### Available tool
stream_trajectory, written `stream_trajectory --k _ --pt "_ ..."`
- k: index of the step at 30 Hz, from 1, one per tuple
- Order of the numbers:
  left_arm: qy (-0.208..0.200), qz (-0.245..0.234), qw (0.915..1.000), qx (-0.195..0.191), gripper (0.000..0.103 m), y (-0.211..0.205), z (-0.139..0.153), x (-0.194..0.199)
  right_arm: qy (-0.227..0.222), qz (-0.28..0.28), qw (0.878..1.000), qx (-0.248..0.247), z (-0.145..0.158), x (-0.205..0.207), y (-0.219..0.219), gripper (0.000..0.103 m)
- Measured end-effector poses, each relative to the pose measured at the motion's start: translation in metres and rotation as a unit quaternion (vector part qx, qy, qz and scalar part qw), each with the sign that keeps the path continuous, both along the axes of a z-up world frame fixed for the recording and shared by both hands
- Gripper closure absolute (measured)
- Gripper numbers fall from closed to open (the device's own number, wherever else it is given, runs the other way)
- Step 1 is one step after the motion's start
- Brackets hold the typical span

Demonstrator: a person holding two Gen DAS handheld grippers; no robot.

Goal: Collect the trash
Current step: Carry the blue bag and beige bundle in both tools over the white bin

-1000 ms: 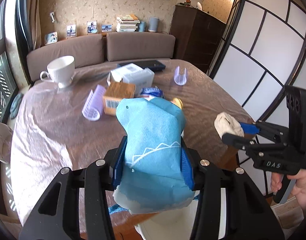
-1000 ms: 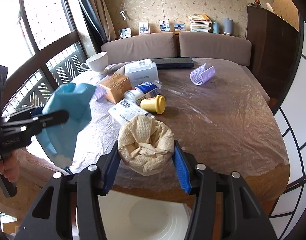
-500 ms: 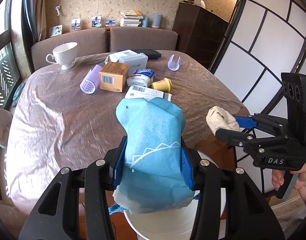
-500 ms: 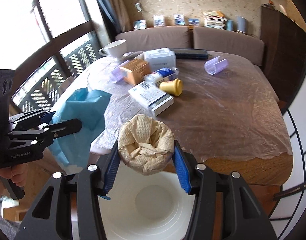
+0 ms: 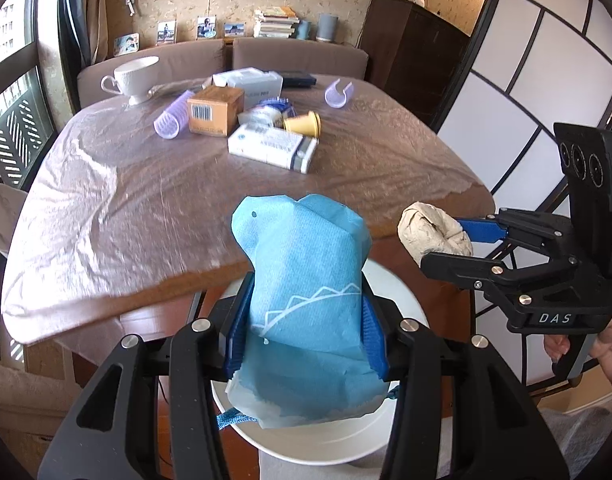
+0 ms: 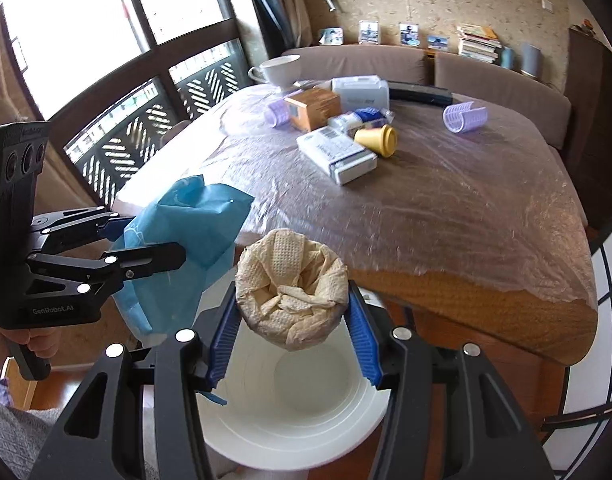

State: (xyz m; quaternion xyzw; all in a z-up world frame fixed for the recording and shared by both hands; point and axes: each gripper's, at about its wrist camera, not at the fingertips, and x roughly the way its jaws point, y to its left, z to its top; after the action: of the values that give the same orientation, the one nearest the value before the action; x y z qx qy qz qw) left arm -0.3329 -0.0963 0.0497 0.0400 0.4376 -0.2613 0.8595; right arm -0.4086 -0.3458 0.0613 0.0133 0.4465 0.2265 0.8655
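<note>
Left gripper (image 5: 306, 322) clenched on soft, light blue paper wrapper (image 5: 306, 280) | right gripper (image 6: 291, 320) clenched on crumpled beige paper towel (image 6: 291, 288), crushable | both above near white round bin (image 6: 306, 420) | mid-body holds suit.

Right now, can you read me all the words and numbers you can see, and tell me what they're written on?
"DAS": on the right gripper, on its black body.
"GenRobot.AI": on the left gripper, on its black body.
Brown box: a barcode, digits too small to read.
White box: print too blurred to read.
Clear container: blue print too blurred to read.
Books: spines too small to read.
Blue wrapper: only a white line drawing, no words.
</note>
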Motion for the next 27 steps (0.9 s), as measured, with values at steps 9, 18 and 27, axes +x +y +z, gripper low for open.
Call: stream_trajectory --k 9,18,27 --pt "0.031 0.007 0.9993 0.019 0.054 -0.011 -0.028 -0.011 0.036 0.024 0.999 -0.012 -0.032 -0.01 0.0 0.053" --pt "0.056 0.01 0.9978 0.034 0.054 -0.013 -0.058 -0.008 0.063 0.023 0.997 -0.027 -0.063 -0.007 0.003 0.053" --pt "0.079 0.003 0.9956 0.049 0.054 -0.014 -0.082 -0.004 0.076 0.011 0.996 -0.04 -0.081 0.0 0.007 0.053"
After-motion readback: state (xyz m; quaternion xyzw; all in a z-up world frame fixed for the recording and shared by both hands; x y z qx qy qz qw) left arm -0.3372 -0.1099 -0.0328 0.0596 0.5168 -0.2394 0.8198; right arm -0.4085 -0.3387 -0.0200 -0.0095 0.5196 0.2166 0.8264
